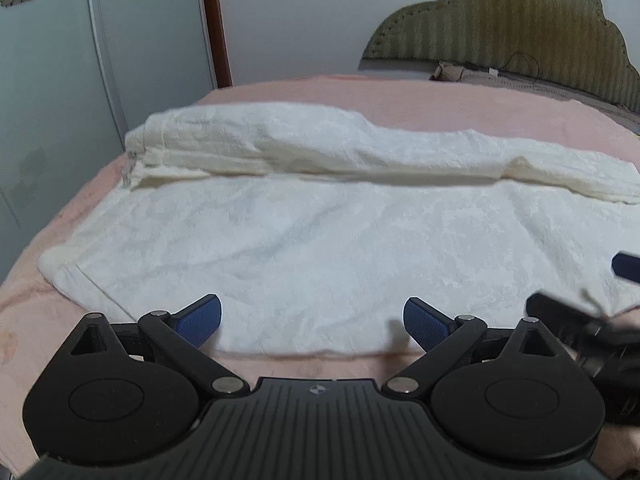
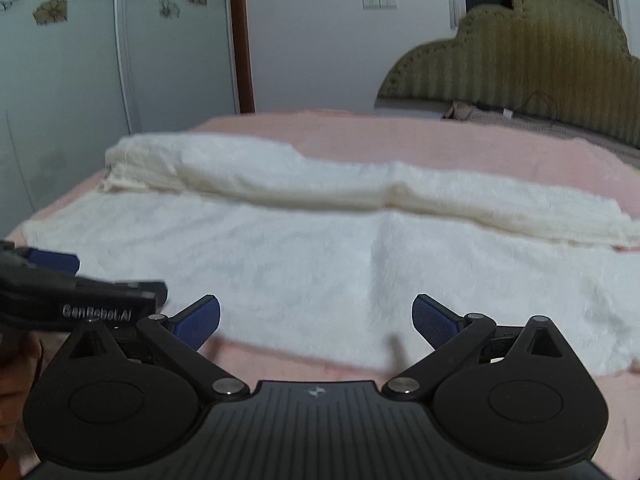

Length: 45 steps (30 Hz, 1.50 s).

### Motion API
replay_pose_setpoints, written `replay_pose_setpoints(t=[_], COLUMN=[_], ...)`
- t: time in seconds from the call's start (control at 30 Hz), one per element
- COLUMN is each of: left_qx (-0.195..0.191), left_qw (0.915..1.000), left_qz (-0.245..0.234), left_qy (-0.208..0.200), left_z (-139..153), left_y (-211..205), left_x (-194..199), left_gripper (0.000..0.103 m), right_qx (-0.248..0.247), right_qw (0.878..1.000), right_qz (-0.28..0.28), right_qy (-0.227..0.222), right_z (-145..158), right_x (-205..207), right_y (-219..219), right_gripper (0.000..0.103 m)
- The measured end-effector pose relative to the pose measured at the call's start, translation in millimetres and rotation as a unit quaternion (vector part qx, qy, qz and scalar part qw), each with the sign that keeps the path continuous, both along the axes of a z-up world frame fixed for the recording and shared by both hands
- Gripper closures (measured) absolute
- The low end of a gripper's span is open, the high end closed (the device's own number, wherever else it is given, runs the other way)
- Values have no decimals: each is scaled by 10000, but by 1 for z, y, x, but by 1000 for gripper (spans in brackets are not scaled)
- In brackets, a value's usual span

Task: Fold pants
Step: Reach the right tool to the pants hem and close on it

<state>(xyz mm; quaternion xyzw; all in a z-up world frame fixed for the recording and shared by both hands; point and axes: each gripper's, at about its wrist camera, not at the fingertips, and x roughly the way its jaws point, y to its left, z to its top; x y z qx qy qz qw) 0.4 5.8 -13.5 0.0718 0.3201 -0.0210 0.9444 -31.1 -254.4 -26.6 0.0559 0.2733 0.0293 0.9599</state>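
Note:
White fluffy pants [image 1: 320, 232] lie spread on the pink bed, their far part folded over into a long ridge [image 1: 360, 148]. My left gripper [image 1: 312, 322] is open, its blue pads [image 1: 204, 318] hovering over the near hem, nothing between them. In the left wrist view the right gripper [image 1: 624, 268] pokes in from the right edge. The same pants [image 2: 340, 264] fill the right wrist view with the ridge [image 2: 360, 192] behind. My right gripper [image 2: 316, 320] is open above the near edge, empty. At the left of that view, the left gripper [image 2: 60, 276] reaches over the cloth.
The pink bedspread [image 1: 440, 100] covers the bed, with a bare strip [image 2: 304, 364] in front of the pants. An olive padded headboard [image 1: 500, 36] stands at the back right. Pale wardrobe doors [image 1: 60, 80] with flower stickers rise on the left, beside a brown door frame [image 2: 240, 40].

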Motion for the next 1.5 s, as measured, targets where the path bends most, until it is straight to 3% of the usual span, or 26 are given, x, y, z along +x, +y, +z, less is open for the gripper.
replay_pose_setpoints(t=[0.07, 0.13, 0.2, 0.27, 0.33, 0.47, 0.57, 0.87, 1.0, 1.03, 1.07, 1.1, 1.2, 1.3, 1.37, 1.5], left_qx=[95, 263, 335, 225, 73, 49, 206, 268, 37, -19, -55, -72, -101, -245, -398, -902], left_qw=[9996, 9983, 9970, 9968, 9961, 9938, 9926, 9928, 9934, 9935, 9935, 9935, 9935, 9936, 9928, 9815], left_qz=[59, 188, 377, 584, 795, 1071, 1164, 1131, 1128, 1126, 1124, 1123, 1118, 1086, 1110, 1622], left_qy=[-258, -489, -586, -499, -370, -301, -276, -286, -188, -178, -173, -173, -180, -195, -230, -469], left_z=[8, 15, 19, 20, 18, 8, -4, -28, -30, -30, -31, -31, -30, -26, -21, 0], left_y=[1, 3, 8, 18, 30, 49, 56, 60, 67, 69, 70, 70, 71, 76, 84, 116], left_x=[4, 14, 27, 43, 55, 65, 69, 70, 73, 74, 75, 75, 75, 74, 76, 79], left_gripper=[4, 4, 4, 4, 4, 4, 4, 0, 0, 0, 0, 0, 0, 2, 3, 4], right_qx=[-170, -616, -1366, -2101, -2334, -995, -326, 928, 1579, 1820, 2044, 2096, 1550, 997, 279, -681], right_qw=[9980, 9866, 9615, 9393, 9455, 9743, 9807, 9702, 9542, 9462, 9375, 9339, 9399, 9534, 9575, 9372], right_qz=[-108, -121, 131, 563, 1022, 1717, 1848, 2140, 2220, 2286, 2364, 2417, 2665, 2688, 2853, 3365], right_qy=[-595, -1506, -2380, -2651, -2028, -1068, -545, 661, 1233, 1389, 1531, 1595, 1467, 942, 317, -607], right_z=[17, 37, 47, 43, 39, 36, 33, -16, -37, -42, -47, -50, -44, -24, -2, 31], right_x=[2, -2, -1, 19, 57, 139, 200, 343, 393, 401, 408, 411, 401, 371, 341, 258], right_y=[-4, -1, 8, 18, 24, 9, 5, 29, 39, 40, 41, 43, 56, 67, 81, 104], right_gripper=[0, 0, 0, 0, 0, 0, 0, 0, 2, 7, 25, 50, 75, 80, 81, 89])
